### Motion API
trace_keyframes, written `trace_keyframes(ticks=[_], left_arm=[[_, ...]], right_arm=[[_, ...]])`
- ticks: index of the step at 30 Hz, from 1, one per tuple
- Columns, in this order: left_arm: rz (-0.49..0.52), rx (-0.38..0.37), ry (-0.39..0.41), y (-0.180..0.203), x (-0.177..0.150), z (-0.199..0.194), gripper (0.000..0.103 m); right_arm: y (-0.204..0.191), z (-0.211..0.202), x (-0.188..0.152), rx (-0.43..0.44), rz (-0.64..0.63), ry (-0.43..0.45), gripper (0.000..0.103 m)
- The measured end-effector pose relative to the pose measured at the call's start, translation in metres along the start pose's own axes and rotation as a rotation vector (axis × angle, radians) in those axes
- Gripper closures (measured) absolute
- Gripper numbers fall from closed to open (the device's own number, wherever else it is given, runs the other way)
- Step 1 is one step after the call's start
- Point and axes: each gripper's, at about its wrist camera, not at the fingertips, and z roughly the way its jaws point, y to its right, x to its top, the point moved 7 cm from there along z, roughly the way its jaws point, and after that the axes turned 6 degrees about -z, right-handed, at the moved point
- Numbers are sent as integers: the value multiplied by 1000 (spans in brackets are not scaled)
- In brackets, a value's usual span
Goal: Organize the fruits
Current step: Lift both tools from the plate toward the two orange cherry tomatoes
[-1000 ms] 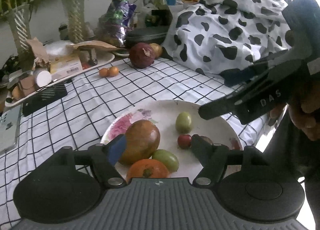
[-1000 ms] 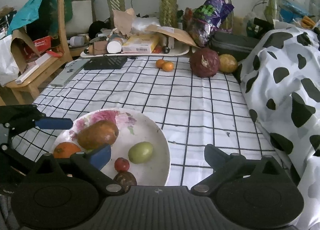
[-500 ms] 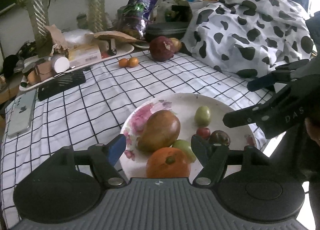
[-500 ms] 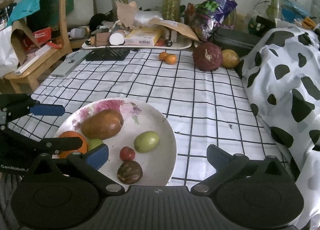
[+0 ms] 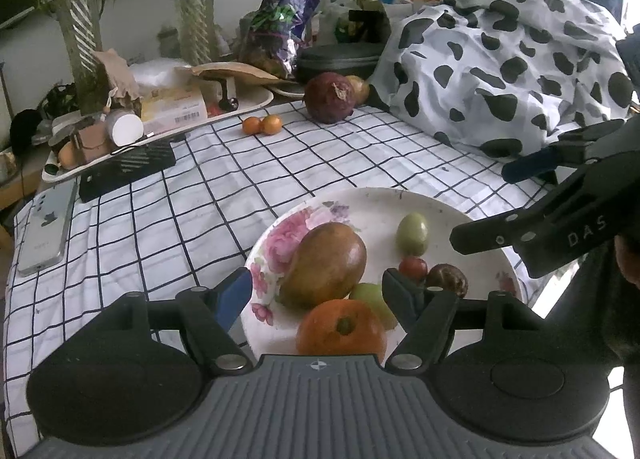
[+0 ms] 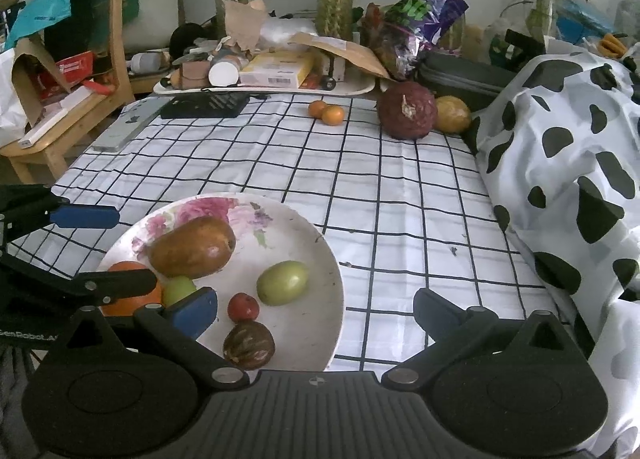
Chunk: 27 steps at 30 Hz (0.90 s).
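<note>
A floral white plate [image 5: 372, 203] [image 6: 320, 259] sits near the table's front edge. It holds a mango [image 5: 324, 265] [image 6: 192, 247], an orange [image 5: 340, 329] [image 6: 130, 301], two green fruits [image 5: 412, 229] [image 6: 282, 283], a small red fruit [image 5: 412, 266] [image 6: 243, 307] and a dark brown fruit [image 5: 447, 279] [image 6: 249, 345]. My left gripper [image 5: 316, 287] is open and empty above the plate's near side. My right gripper [image 6: 316, 311] is open and empty over the plate's right edge. On the far cloth lie two small oranges [image 5: 262, 125] [image 6: 326, 112], a dark red round fruit [image 5: 330, 98] [image 6: 407, 110] and a yellow fruit [image 6: 452, 114].
A cluttered white tray [image 5: 160, 131] [image 6: 264, 88], a black grille [image 5: 128, 169] and a phone [image 5: 46, 231] sit at the back left. A cow-print cloth [image 5: 500, 71] [image 6: 568, 163] is heaped on the right. A wooden chair [image 6: 68, 107] stands left.
Both grippers have drawn back and turned a little, so the plate shifts in view and more of the table's left side shows. Both stay open. The fruits have not moved.
</note>
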Motion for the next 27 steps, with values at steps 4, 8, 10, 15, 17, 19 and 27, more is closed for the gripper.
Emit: trace_keyframes(ticks=[4, 8, 10, 15, 17, 19, 27], left_arm=[[7, 10, 7, 0, 3, 2, 33], [16, 25, 14, -1, 8, 7, 33], [20, 35, 21, -2, 11, 9, 33], [34, 65, 25, -7, 19, 16, 33], [31, 64, 31, -9, 24, 19, 33], [28, 63, 39, -12, 30, 22, 33], [4, 56, 50, -24, 50, 40, 33]], right_arm=[[2, 2, 1, -13, 3, 4, 0], [4, 3, 4, -27, 1, 18, 0], [6, 4, 6, -35, 3, 27, 0], [13, 8, 14, -51, 19, 55, 0], [16, 9, 17, -62, 24, 63, 0], [19, 11, 20, -71, 28, 69, 0], [33, 26, 32, -101, 33, 66, 0]])
